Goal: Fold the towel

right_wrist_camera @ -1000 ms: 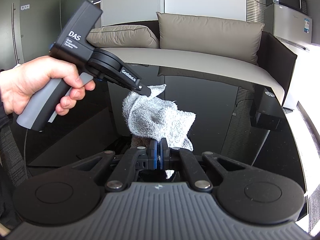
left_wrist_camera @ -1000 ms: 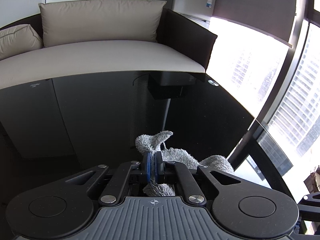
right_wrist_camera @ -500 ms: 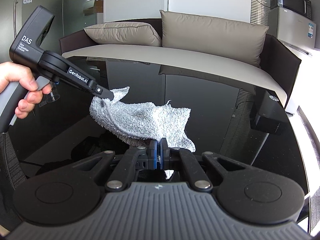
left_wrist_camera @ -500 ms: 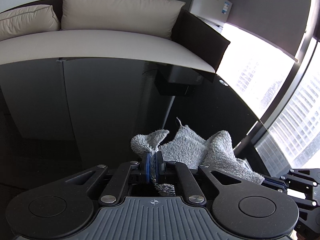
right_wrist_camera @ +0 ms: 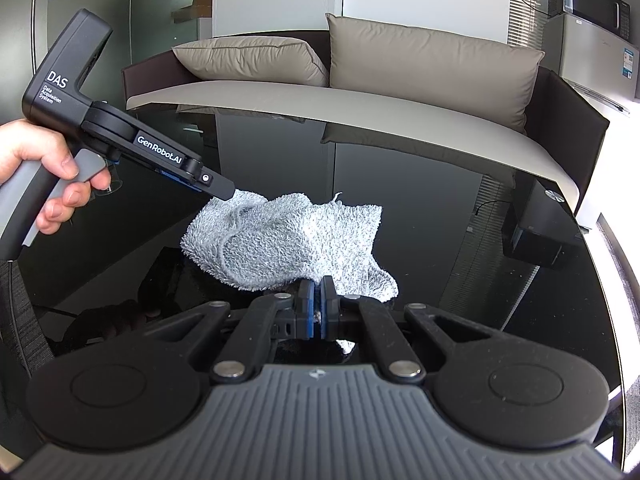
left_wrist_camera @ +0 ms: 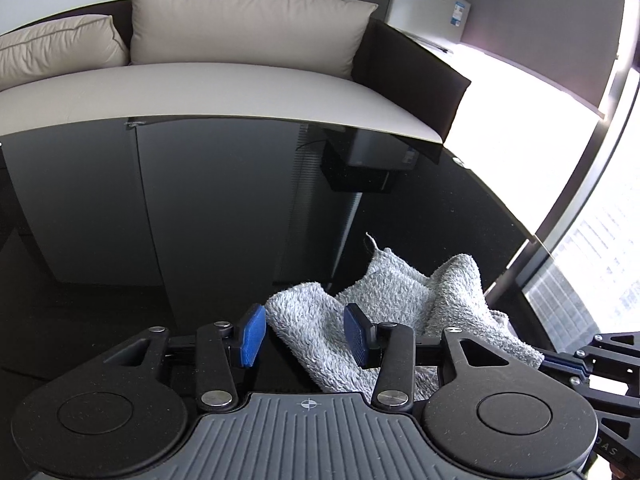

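R gripper point(right_wrist_camera: 316, 306) pinches near edge of towel point(right_wrist_camera: 288, 240), pads tight on cloth. L gripper point(left_wrist_camera: 304, 334) jaws have just been opening, now apart; towel corner lies between pads, not pressed (hand point(right_wrist_camera: 44, 168) on its handle). Towel rumpled on black glass table point(right_wrist_camera: 460, 220). Beige sofa point(right_wrist_camera: 400, 80) behind.

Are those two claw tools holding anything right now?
Only the right gripper holds the towel, pinching its near edge. The left gripper has just opened, releasing its corner.
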